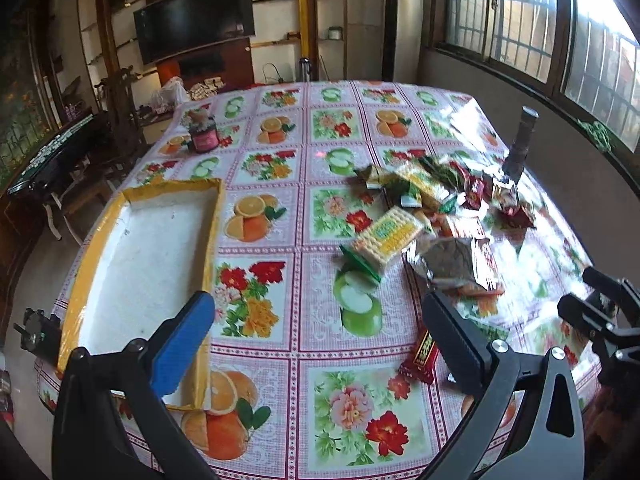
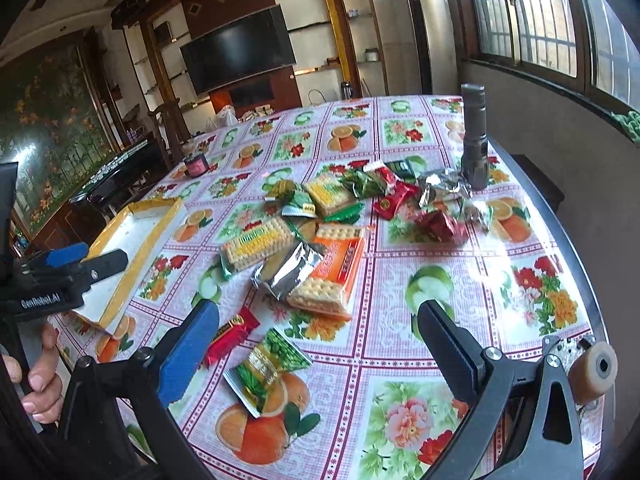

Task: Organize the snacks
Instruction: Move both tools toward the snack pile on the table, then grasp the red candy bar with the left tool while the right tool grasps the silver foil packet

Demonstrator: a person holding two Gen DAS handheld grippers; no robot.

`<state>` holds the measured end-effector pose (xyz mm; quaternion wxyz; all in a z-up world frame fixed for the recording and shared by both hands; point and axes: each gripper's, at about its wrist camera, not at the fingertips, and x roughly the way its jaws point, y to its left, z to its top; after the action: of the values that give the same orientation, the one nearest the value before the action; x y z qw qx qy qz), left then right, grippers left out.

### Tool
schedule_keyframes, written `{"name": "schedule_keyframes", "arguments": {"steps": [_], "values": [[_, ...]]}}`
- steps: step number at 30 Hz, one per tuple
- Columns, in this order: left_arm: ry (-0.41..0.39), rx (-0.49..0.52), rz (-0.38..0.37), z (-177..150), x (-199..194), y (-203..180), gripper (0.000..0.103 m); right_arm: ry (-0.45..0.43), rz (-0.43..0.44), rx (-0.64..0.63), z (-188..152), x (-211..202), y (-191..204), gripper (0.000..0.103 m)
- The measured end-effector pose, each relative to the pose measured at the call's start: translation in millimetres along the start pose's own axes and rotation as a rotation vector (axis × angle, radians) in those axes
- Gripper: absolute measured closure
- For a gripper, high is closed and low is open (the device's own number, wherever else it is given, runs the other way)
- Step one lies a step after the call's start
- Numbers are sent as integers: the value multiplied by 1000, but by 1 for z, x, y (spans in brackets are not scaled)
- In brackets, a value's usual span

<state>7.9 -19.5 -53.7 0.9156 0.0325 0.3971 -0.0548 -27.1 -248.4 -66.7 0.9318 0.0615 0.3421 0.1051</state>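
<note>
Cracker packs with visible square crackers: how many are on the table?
3: a yellow-label pack left of the foil pouch, an orange pack right of it, another yellow pack farther back. More may hide in the pile.

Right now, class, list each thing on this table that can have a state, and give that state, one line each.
Yellow-rimmed tray: empty, no snacks in it.
Left gripper: fingers open, holding nothing.
Right gripper: fingers open, holding nothing.
Snack packets: scattered loose on the tablecloth, outside the tray.
Silver foil packet: lying across the cracker packs.
Flashlight: standing upright.
Pink-labelled jar: upright, lid on.
Television: screen dark.
</note>
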Motion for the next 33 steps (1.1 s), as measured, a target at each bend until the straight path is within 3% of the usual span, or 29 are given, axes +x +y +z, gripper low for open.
{"name": "schedule_keyframes", "arguments": {"steps": [7,21,33], "values": [[77,68,-61,-16,20,-15,0,30,31,-42,-9,5,9,4],[179,185,-114,-32,58,-38,0,116,31,-76,-25,22,17,7],[218,243,-131,-26,83,-60,4,95,45,-46,-7,28,-4,12]]}}
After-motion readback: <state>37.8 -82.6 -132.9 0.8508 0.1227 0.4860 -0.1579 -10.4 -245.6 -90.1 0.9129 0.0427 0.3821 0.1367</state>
